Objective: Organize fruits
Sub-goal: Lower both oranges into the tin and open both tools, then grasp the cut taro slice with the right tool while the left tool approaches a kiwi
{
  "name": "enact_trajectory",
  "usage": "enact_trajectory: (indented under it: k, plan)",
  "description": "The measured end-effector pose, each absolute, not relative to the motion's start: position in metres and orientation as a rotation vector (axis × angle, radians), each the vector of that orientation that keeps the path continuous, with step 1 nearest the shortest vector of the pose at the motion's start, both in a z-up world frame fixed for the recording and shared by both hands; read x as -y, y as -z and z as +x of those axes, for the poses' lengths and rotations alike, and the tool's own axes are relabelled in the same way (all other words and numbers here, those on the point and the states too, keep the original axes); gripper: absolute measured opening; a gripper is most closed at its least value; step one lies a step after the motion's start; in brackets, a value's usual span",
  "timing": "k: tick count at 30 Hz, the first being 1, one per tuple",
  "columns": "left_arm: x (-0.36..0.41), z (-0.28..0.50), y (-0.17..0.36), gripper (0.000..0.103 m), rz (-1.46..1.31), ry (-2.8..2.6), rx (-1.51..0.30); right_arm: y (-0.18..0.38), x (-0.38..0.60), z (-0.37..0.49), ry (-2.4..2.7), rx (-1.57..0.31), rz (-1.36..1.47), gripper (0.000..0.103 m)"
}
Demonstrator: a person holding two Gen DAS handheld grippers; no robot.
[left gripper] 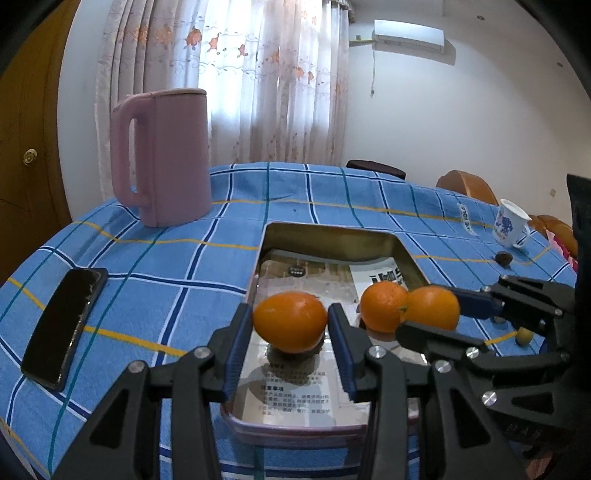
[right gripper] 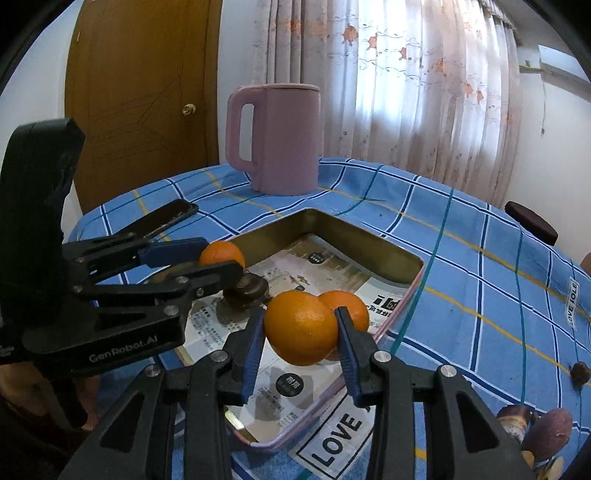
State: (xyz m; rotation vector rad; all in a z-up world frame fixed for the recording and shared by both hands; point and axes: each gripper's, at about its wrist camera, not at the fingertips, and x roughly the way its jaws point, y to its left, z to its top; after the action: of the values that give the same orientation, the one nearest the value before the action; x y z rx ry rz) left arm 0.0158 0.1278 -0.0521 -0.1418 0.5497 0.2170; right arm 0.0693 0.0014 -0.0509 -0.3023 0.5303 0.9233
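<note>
- Left gripper pinches an orange at frame centre, held above the tin for dropping in.
- Right gripper clamps a second orange over the tin's near edge.
- A third orange sits just behind it, already in the tin, apparently.

Our left hand-held gripper and right hand-held gripper share black linkages, silver screws, blue fingers; "GenRobot.AI" lettering lower left.

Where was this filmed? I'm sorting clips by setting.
Likely a home dining room: a table under a blue checked tablecloth, a pink kettle, floral curtains and a wall air conditioner.
</note>
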Motion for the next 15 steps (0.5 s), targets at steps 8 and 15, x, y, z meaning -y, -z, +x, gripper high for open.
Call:
enact_trajectory:
  k: [8,15]
  plan:
    - [-0.12,0.004,0.033,0.084,-0.139,-0.237,-0.481,0.038,0.036,0.07,-0.863,-0.5,-0.232,0.059]
    - [-0.078,0.01,0.017,0.094,-0.123,-0.133,-0.437,0.033,0.127,0.072,-0.662,-0.485,-0.174,0.06]
